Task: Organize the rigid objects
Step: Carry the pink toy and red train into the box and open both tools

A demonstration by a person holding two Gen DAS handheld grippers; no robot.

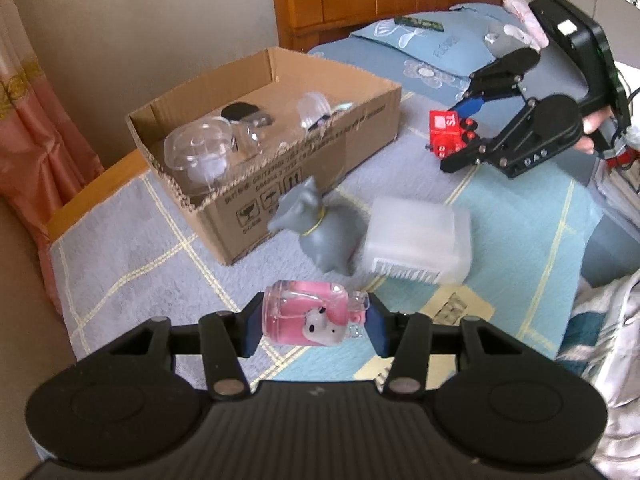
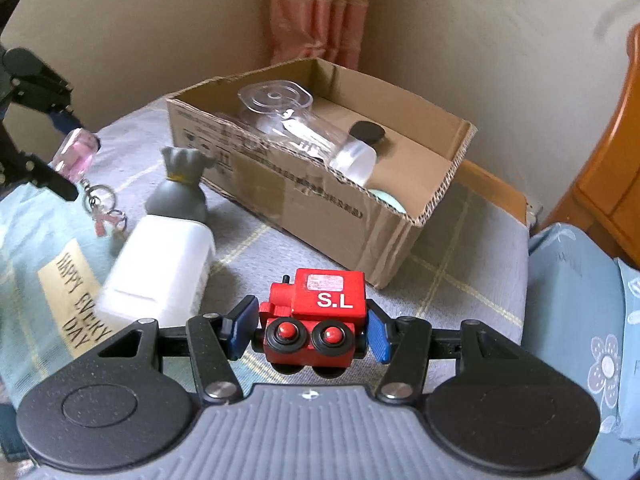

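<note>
Your left tool [image 1: 314, 326] is squeezing a little pink clear keychain charm [image 1: 310, 316] with a white cartoon face on it, held up above the bed [image 1: 132, 248]. In your right view, its key ring [image 2: 100, 196] hangs down under it. Your right tool [image 2: 307, 330] is gripping a red toy train [image 2: 320, 312] marked "S.L", with its black wheels facing the camera, and it is also up off the bed. The cardboard box [image 1: 304, 184] sits on the bed by the wall, with clear plastic containers [image 1: 200, 152] inside. Just in front of the box stand a gray money bag toy [image 1: 320, 236] and a white plastic box [image 1: 416, 244], touching each other.
</note>
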